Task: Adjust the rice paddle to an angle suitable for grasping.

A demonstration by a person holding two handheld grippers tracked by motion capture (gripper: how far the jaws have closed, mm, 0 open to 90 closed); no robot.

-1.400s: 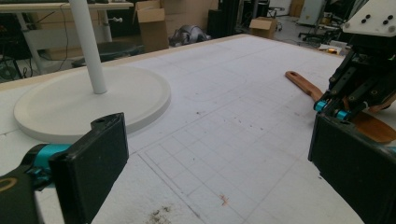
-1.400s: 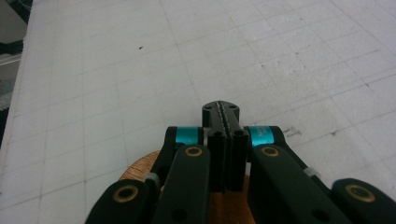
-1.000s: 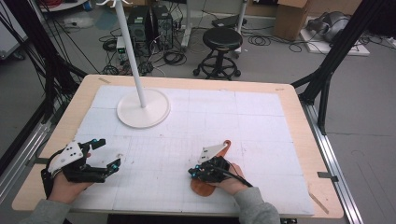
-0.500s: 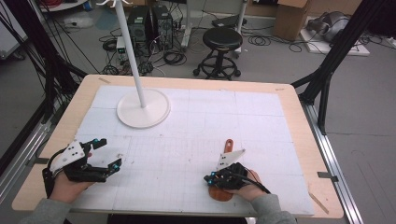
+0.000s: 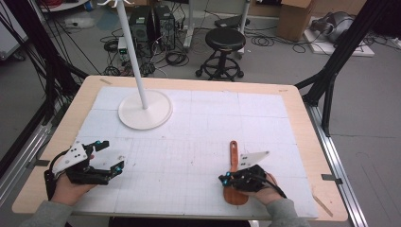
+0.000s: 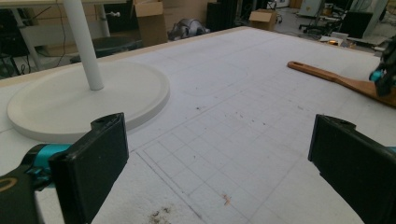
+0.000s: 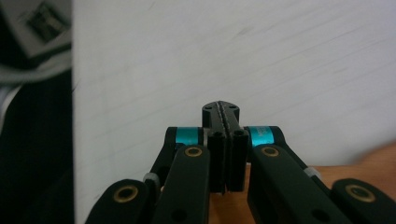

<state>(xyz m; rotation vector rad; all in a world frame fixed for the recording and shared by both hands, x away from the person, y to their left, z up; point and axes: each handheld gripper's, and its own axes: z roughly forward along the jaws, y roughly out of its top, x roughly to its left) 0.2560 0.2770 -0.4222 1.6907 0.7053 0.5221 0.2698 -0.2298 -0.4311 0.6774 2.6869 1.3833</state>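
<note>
The wooden spatula (image 5: pixel 233 177) lies flat on the counter (image 5: pixel 198 142), directly beneath the right gripper (image 5: pixel 226 178), whose fingers (image 7: pixel 222 122) are pressed together, pinching nothing. The left gripper (image 5: pixel 111 158) has its fingers spread, well apart from the spatula.

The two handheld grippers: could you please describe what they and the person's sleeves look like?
Both the left gripper and the right gripper are black, with flat black jaws, turquoise collars at the jaw joints and brass-coloured pivot pins. Each carries a pale grey three-cornered plate on top and trails a black cable. The person wears grey sleeves.
</note>
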